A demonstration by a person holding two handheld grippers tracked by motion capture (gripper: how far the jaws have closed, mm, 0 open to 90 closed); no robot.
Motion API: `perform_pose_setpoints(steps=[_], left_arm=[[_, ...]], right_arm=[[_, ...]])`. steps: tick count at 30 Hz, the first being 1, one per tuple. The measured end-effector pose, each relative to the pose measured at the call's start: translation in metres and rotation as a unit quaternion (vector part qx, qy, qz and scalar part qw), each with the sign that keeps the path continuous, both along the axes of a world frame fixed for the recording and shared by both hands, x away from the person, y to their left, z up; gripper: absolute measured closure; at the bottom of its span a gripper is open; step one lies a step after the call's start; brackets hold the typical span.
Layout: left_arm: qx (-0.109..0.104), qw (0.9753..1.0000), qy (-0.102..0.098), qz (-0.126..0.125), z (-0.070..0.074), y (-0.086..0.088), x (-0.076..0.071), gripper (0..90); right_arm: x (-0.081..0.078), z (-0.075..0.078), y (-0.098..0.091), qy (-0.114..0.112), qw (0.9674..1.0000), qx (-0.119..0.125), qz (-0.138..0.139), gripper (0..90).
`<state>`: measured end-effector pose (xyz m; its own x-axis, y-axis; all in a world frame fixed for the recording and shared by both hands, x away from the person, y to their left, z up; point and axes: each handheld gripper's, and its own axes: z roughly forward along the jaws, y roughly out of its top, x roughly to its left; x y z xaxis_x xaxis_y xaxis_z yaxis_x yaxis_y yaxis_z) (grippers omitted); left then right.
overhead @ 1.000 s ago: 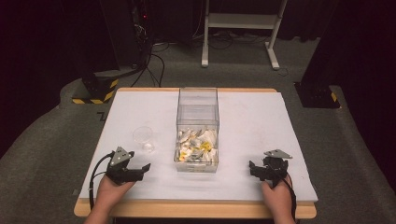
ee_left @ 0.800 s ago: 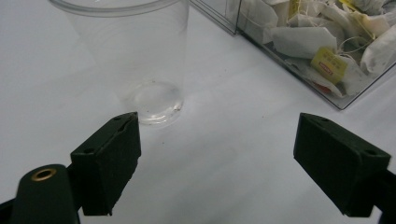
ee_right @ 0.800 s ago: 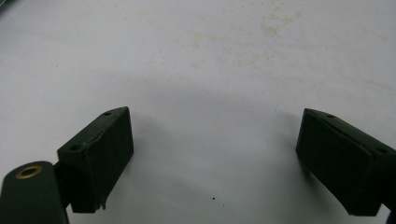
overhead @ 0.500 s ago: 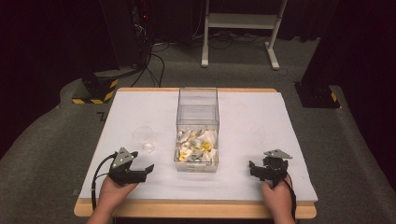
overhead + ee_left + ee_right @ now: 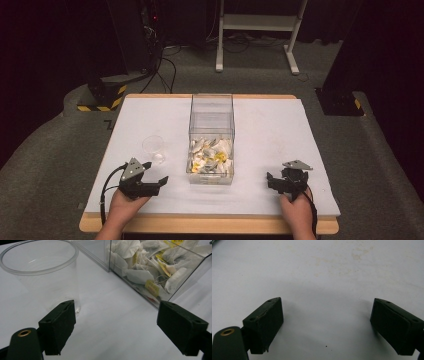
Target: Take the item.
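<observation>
Here, box: a clear box (image 5: 211,135) of tea bags (image 5: 210,157) stands mid-table.
Cup: a clear plastic cup (image 5: 153,148) stands upright, left of the box, apart from it.
Left gripper (image 5: 154,176): jaws spread wide, empty, near the cup.
Right gripper (image 5: 274,181): jaws wide apart, empty, over bare white table (image 5: 280,125).

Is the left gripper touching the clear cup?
Apart. High view shows bare white tabletop between the left gripper and the clear cup; the left gripper view has its jaws open short of it.
</observation>
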<state>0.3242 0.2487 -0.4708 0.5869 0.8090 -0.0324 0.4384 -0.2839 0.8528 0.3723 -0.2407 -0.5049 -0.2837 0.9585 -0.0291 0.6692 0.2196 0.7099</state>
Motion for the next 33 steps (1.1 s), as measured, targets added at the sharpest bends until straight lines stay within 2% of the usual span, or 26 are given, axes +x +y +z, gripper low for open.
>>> perform_pose_setpoints(steps=[21, 33], left_arm=[[-0.031, 0.9994, -0.014, -0.007, 0.009, -0.003, -0.003, 16.4], [-0.035, 0.9990, -0.025, -0.011, 0.018, -0.008, -0.005, 16.3]], right_arm=[[0.000, 0.000, 0.000, 0.000, 1.0000, 0.000, 0.000, 11.2], [0.000, 0.000, 0.000, 0.000, 1.0000, 0.000, 0.000, 11.2]])
